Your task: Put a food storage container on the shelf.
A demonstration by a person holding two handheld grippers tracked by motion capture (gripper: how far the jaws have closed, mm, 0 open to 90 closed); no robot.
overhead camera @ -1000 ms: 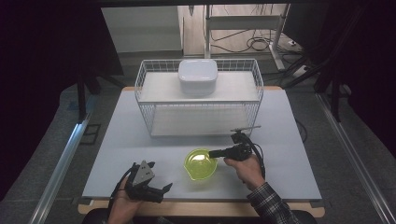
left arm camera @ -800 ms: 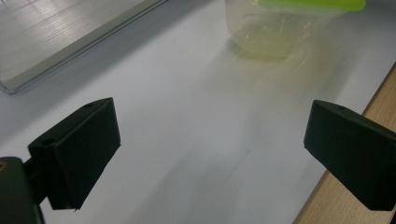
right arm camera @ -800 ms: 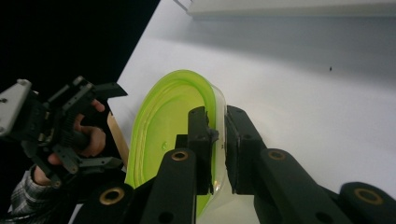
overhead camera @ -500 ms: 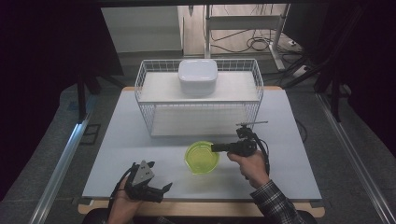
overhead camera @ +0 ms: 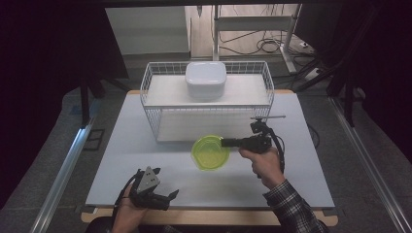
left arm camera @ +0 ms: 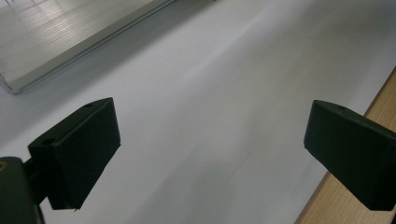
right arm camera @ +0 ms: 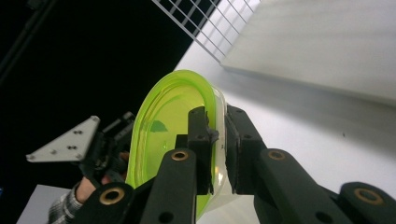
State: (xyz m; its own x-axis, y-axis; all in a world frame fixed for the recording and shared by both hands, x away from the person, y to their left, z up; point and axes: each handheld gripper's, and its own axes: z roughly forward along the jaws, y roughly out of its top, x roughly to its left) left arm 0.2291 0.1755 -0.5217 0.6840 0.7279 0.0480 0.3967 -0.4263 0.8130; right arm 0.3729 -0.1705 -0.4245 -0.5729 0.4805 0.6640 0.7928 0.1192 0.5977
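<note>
The bowl (right arm camera: pixel 173 135) in my right gripper (right arm camera: pixel 217 140) looks like translucent plastic, neon yellow-green and glossy, with light glinting along its rim. My gripper jaws are matt black plastic with brass-coloured fittings at the joints. The left gripper (overhead camera: pixel 154 194) carries a dull grey plate of flat metal. The table (overhead camera: pixel 145 160) has a smooth, matt pale-grey top and a bare wooden edge. The basket (overhead camera: pixel 150 104) is thin white-coated wire. The white container (overhead camera: pixel 205 80) seems smooth plastic with a soft sheen.

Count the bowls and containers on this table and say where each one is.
2. The green bowl is gripped at its rim by the right gripper, in front of the wire basket. The white container sits on the basket's upper shelf.
</note>
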